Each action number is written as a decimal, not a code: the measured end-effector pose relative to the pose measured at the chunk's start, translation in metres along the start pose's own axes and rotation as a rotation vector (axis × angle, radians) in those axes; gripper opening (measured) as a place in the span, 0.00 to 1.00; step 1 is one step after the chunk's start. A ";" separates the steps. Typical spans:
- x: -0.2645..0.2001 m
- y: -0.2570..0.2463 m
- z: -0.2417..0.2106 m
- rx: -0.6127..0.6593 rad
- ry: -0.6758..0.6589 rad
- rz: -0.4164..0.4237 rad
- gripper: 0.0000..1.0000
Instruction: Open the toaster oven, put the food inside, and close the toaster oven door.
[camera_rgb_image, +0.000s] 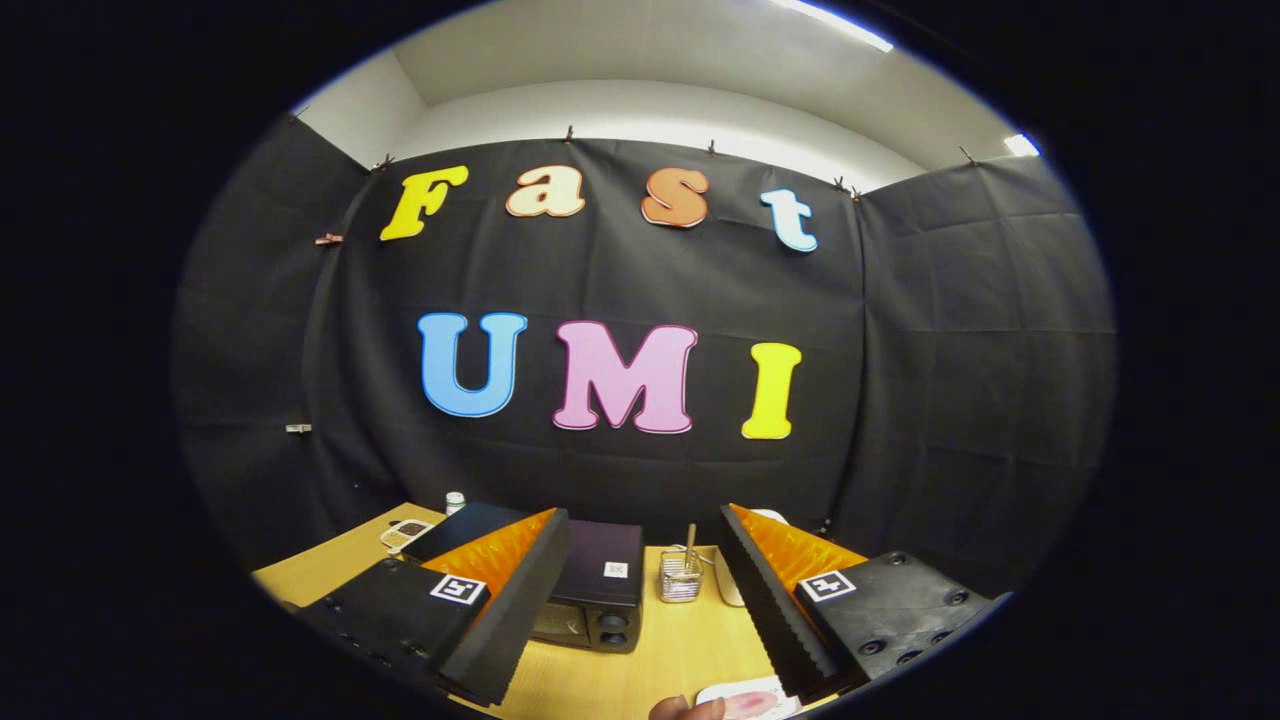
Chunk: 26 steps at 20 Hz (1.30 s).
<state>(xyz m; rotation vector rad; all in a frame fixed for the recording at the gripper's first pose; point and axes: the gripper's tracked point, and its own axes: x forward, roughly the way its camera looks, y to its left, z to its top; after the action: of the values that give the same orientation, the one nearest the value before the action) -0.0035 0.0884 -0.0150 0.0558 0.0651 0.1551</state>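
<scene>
A black toaster oven (598, 590) stands on the wooden table (660, 660), partly hidden behind my left finger; its door looks closed and two knobs show on its right side. My gripper (640, 610) is open and raised above the table, with nothing between its fingers. Just below the right finger lies a white plate (745, 700) with a pinkish piece of food on it. A fingertip of a person's hand (685, 709) shows beside the plate.
A small wire basket (680, 578) with a stick in it stands to the right of the oven. Behind the oven on the left lie a dark flat box (465, 528), a small white bottle (455, 502) and a patterned item (405, 533).
</scene>
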 end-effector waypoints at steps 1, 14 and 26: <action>0.004 0.013 -0.005 0.011 0.010 0.016 0.97; 0.083 0.154 -0.168 0.142 0.392 0.055 0.98; 0.117 0.174 -0.235 0.071 0.534 -0.050 0.98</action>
<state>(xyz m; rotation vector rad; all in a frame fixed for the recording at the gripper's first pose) 0.0689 0.2906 -0.2457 0.0823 0.6041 0.1146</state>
